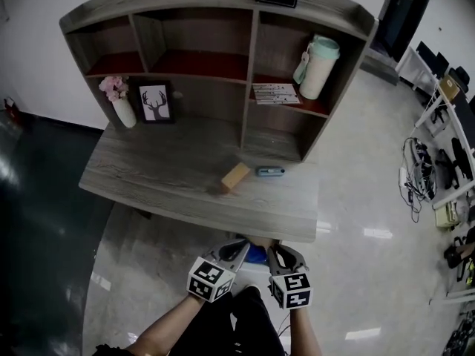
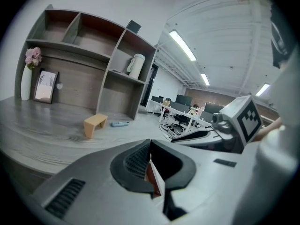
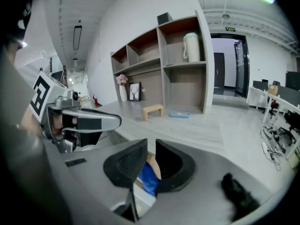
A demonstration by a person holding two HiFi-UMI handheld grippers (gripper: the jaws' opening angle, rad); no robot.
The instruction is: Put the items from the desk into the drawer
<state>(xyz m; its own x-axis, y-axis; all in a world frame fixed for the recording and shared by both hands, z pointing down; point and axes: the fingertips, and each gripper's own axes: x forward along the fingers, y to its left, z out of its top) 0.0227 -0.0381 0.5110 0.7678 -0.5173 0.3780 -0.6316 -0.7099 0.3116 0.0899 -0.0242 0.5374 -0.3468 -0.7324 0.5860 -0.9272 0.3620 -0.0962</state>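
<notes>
Left gripper (image 2: 150, 146) is clenched: jaws together, nothing in them. Right gripper (image 3: 151, 146) has its jaws a sliver apart and isn't pinching anything either. The blue patch (image 3: 149, 178) showing through the gap sits lower down. I think it's something already in the drawer, but the view's too tight to swear to it.

Both grippers hang off the front edge of the bench (image 1: 148, 176), on the near side of the wooden block (image 1: 236, 176). That block and a blue pen-shaped thing (image 1: 270, 171) are what's left to move. The blue thing is just right of the block, close but not touching.

The block is straight ahead of the left gripper, so I'd call that hand the nearer one. The blue thing lines up better with the right. The block's long axis runs on a diagonal, near end to the left and far end swinging right, so grabbing across its narrow width probably needs a bit of wrist turn. The blue thing lies lengthwise left to right, one end aimed at the block.

Writing: nothing legible. The booklet (image 1: 274, 93) on the shelf behind the block has print, but it's way too small to read.
</notes>
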